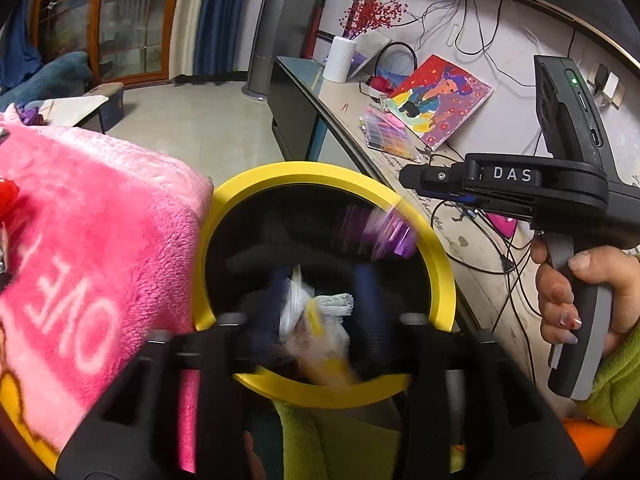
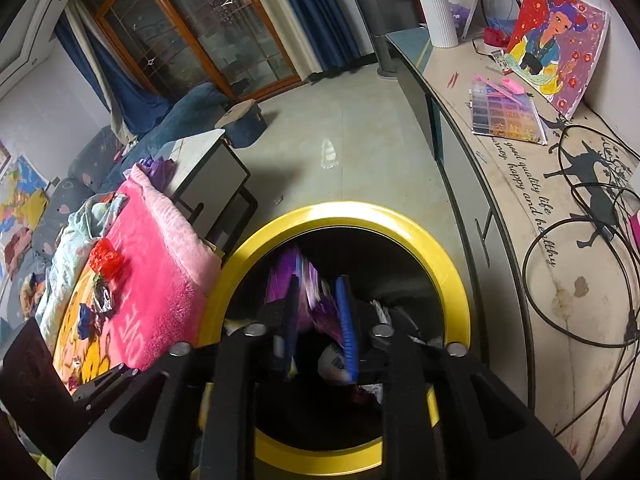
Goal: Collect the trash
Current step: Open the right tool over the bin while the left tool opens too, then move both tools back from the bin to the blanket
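A round bin with a yellow rim stands on the floor below both grippers. My left gripper hovers over its mouth, open, with a blurred white and yellow wrapper between and below its fingers, apparently falling. My right gripper is over the bin, open, with a blurred purple wrapper loose between its fingers. The right gripper's body shows at right in the left wrist view. More wrappers, a red one and a silver one, lie on the pink blanket.
The pink blanket covers a surface left of the bin. A long low cabinet with cables, a bead box, a painting and a white vase runs along the right. Tiled floor lies beyond the bin.
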